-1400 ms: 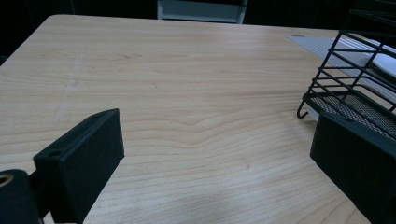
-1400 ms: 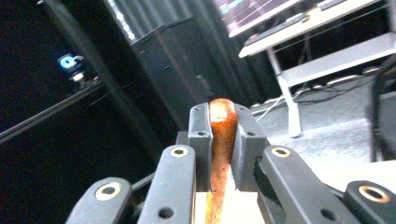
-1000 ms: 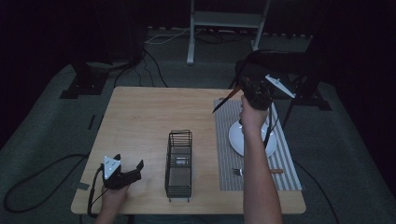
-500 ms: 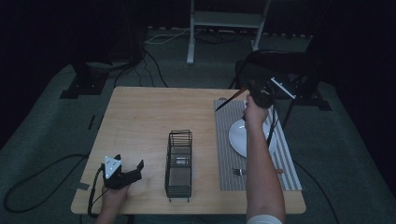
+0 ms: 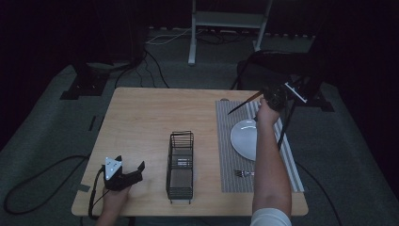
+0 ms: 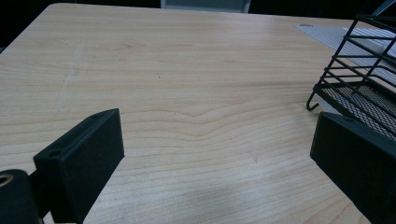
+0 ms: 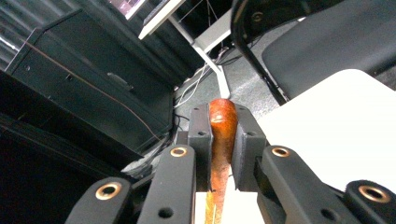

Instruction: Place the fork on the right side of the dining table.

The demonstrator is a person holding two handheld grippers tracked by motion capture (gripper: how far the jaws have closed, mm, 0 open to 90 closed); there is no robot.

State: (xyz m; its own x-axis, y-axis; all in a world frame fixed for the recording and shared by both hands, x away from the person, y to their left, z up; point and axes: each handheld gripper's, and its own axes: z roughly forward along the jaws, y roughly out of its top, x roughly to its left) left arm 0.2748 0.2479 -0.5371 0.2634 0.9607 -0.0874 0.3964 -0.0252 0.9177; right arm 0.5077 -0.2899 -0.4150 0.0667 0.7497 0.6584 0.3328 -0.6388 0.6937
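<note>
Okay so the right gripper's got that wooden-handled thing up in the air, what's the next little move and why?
Probably carry it toward the wire basket and lower it in. The right gripper is clamped on the wooden-handled utensil above the striped mat, the basket looks open-topped, and the left gripper rests open.

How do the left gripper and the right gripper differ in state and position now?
The left gripper is open and empty; the right gripper is shut on a brown wooden-handled utensil. The left rests low near the black wire basket; the right is raised beyond the white plate.

Left tool (image 5: 127, 173) rests low with jaws wide apart; right tool (image 5: 272, 95) is raised on an outstretched arm, jaws clamped
</note>
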